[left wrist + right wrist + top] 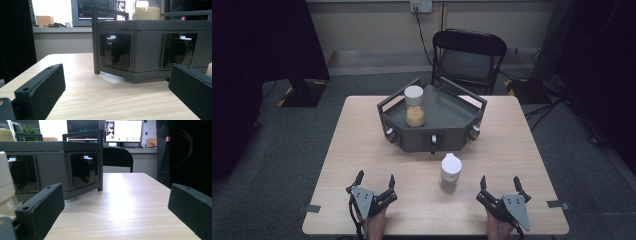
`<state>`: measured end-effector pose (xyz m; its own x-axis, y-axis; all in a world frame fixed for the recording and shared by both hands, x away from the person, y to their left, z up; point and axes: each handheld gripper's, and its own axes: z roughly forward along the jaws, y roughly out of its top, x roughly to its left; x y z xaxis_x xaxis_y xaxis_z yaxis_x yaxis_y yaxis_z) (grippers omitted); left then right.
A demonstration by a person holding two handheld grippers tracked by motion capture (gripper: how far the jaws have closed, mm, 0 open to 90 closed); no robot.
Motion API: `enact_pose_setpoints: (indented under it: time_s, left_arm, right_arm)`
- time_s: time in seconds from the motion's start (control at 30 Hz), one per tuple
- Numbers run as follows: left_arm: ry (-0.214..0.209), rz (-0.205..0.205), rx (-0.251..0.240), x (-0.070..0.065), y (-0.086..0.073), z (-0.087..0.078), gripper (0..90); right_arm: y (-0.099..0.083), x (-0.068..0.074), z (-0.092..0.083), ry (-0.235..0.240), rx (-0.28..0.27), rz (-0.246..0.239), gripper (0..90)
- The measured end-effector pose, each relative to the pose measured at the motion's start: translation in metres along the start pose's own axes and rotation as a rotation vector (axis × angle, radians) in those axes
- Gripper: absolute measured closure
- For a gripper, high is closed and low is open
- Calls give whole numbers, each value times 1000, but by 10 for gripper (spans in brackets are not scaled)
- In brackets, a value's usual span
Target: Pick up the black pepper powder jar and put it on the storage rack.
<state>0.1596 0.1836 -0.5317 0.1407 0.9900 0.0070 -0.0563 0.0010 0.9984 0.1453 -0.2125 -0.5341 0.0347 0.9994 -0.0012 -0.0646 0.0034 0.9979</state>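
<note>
Right tool is spread wide with nothing between its jaws, parked low at the near edge of the counter; left tool is the same, spread and holding nothing. So you're at the start: no grasp made yet. Nearest thing to your right tool is the white-capped jar, upright on the counter, just ahead and to its left, between the 2 tools and the grey tray. In the right gripper view its pale cap sits at the far left edge, off the jaw line. A 2nd jar with tan grains already stands upright in the tray's left part. My read: the free jar goes into the tray next. Swing your right tool left until the jar is centred between the jaws, go in level, pinch the body below the cap. It's tall and narrow, so a nudge could tip it.
</note>
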Motion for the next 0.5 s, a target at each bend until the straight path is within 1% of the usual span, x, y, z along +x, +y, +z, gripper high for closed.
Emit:
enact_pose_setpoints:
  time_s: [0.2, 0.37, 0.43, 0.5]
  left_arm:
    - [-10, 0, -1, 1, 0, 0, 0]
    - [-8, -1, -1, 1, 0, 0, 0]
    - [-7, 0, -1, 1, 0, 0, 0]
    - [-5, -1, 0, 0, 0, 0, 0]
  right_arm:
    - [0, -1, 0, 5, 0, 0, 0]
    - [2, -1, 1, 8, 4, 2, 0]
    - [6, -3, 1, 25, 19, 3, 0]
    - [9, -3, 1, 37, 20, -2, 0]
